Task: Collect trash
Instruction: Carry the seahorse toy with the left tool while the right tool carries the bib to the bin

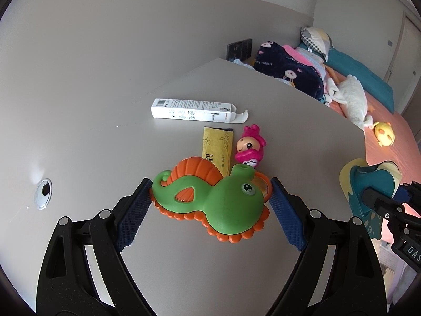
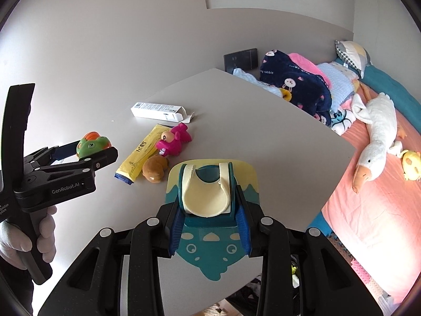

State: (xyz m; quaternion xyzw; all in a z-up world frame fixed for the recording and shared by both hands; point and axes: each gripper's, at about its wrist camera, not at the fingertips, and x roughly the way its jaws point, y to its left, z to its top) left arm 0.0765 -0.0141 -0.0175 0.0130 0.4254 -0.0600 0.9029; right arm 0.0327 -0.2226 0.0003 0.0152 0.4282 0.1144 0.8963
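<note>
Left tongs (image 1: pixel 210 192) grip green seahorse toy (image 1: pixel 210 202); right tongs (image 2: pixel 210 226) clamp teal holder (image 2: pixel 210 250); white box (image 1: pixel 192 109) beyond

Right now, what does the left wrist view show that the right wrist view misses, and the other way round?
Only the left wrist view shows the round hole in the table. Only the right wrist view shows the brown plush toy and the gloved hand on the left gripper. Both show the green toy, the white box, the yellow packet, the pink doll and the teal holder in the right gripper.
</note>
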